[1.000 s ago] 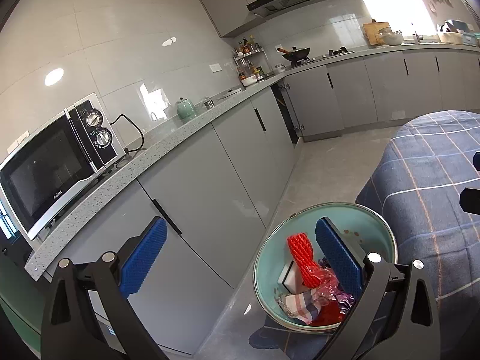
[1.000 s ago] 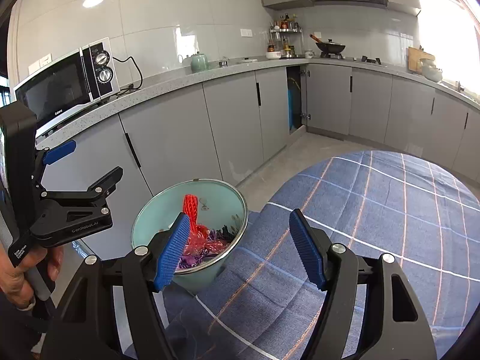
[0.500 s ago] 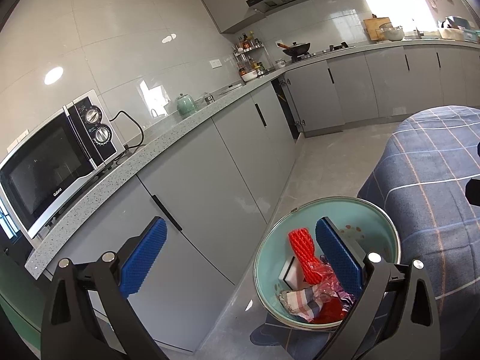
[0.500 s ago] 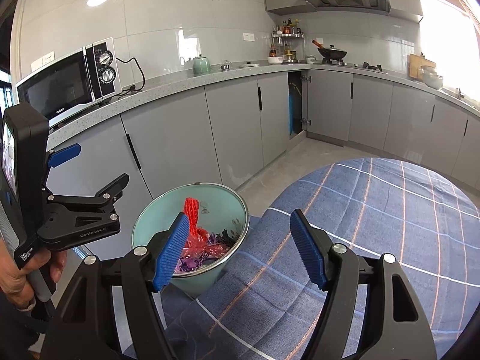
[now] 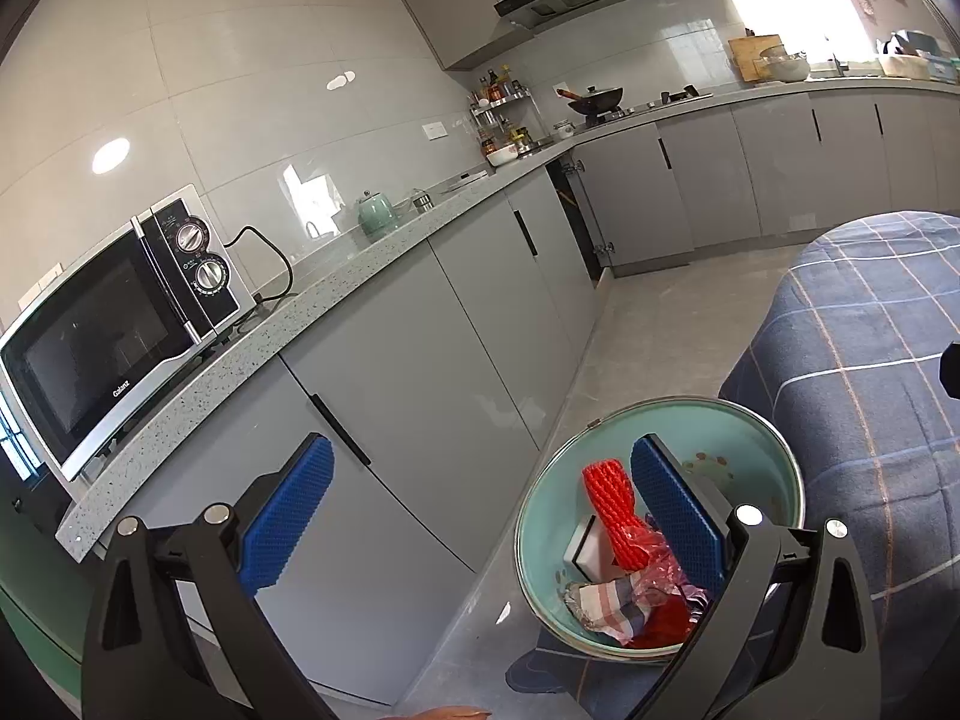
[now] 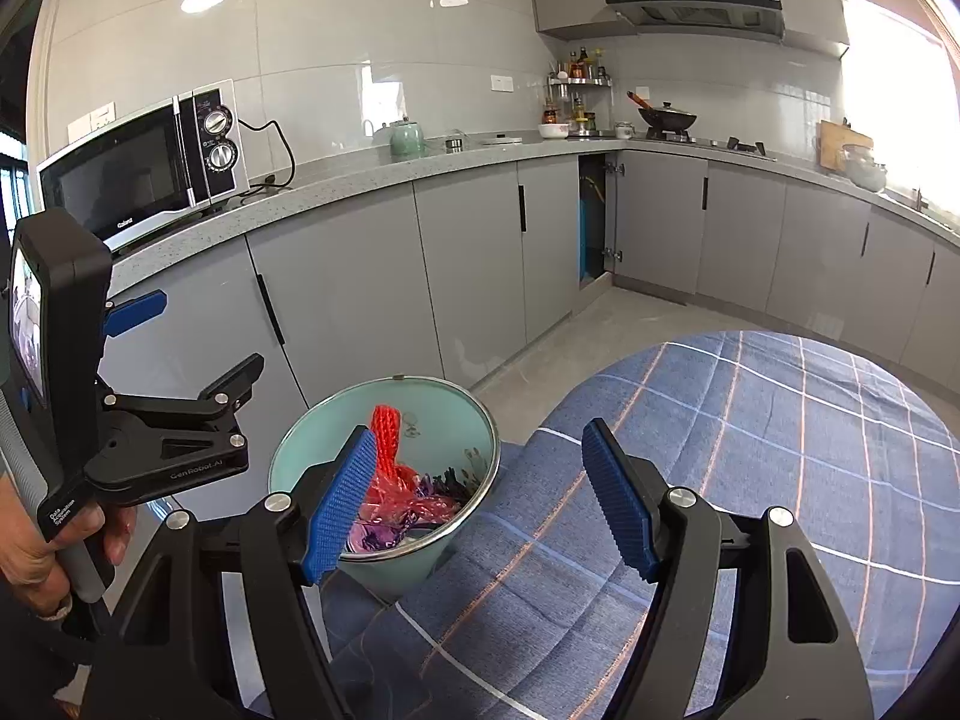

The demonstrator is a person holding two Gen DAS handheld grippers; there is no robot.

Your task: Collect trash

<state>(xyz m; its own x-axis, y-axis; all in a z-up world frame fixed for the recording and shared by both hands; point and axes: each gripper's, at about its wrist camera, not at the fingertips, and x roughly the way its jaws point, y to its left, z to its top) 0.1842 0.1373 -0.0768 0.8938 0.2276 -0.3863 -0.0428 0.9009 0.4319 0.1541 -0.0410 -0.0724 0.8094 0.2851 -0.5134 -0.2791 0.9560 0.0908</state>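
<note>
Right wrist view: we saw the plaid tablecloth (image 6: 750, 480) bare of litter, the mint bin (image 6: 384, 564) beside it holding red foam netting (image 6: 384, 432) and wrappers. Both our grippers, right (image 6: 480, 498) and left (image 5: 480, 516), gaped wide, empty. Collecting looked about done.

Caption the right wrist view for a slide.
Open right hand-held gripper above checked cloth, beside teal bin full of trash.

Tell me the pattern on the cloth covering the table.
The tablecloth is blue, checked with thin white and orange lines; the right wrist view shows it best.
</note>
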